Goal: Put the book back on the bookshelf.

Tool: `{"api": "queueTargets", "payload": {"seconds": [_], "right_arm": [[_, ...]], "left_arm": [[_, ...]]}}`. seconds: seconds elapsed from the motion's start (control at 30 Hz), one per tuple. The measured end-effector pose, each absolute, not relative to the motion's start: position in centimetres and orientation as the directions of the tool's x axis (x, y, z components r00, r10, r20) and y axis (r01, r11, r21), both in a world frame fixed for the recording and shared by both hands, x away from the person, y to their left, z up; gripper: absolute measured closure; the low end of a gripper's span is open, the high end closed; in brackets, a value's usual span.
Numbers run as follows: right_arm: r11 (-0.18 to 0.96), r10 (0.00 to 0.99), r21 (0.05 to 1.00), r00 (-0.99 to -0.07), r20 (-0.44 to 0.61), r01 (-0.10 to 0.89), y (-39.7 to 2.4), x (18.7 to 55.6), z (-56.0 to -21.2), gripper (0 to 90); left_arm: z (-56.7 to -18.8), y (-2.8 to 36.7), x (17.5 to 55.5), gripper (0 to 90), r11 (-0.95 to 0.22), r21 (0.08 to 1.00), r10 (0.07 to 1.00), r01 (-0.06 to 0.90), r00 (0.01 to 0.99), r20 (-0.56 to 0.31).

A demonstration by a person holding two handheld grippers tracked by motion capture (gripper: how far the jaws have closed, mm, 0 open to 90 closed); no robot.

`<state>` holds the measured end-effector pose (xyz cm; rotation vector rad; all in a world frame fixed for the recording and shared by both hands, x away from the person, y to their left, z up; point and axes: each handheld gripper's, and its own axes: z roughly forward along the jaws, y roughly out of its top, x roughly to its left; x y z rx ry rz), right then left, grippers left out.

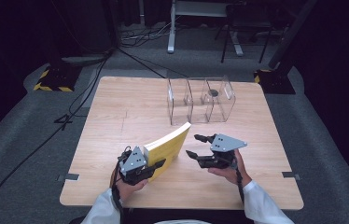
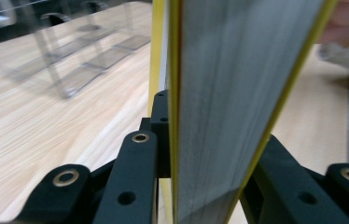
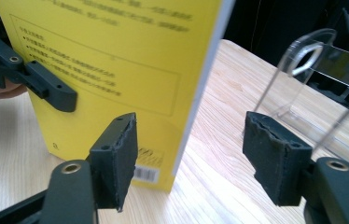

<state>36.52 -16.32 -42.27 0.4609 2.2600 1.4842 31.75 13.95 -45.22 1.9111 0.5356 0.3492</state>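
We've got the yellow book (image 1: 169, 143) up on its edge now, low in the middle of the high view, tilted and clear of lying flat on the table (image 1: 116, 116). Our left gripper (image 1: 156, 165) is clamped on it: in the left gripper view the page block (image 2: 238, 93) sits squeezed between both black jaws. Our right gripper (image 1: 199, 145) hangs just to the right of the book, jaws apart, nothing between them; in the right gripper view the back cover (image 3: 116, 56) stands just past the left pad, untouched.

So, by our reckoning, the pick-up is done and the filing is all still to come. The clear acrylic organizer (image 1: 200, 100) waits above the book at the upper middle of the frame, its slots bare.

The count: one book, one organizer with what looks like three compartments, two grippers.
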Motion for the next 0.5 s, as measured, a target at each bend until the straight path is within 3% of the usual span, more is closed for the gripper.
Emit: {"api": "queueTargets", "payload": {"seconds": [0.23,0.5], "right_arm": [[0.354,0.445,0.935,-0.885,-0.139,0.031,-20.0,36.4,-41.4,35.1],[0.326,0.394,0.945,-0.910,-0.127,0.010,-22.4,36.1,-40.9,32.9]], "left_arm": [[-44.9,10.4,32.4,75.2,-0.357,0.923,0.370,0.144,0.929,-0.002],[-44.7,8.2,33.9,75.0,-0.324,0.937,0.280,0.133,0.959,-0.039]]}}
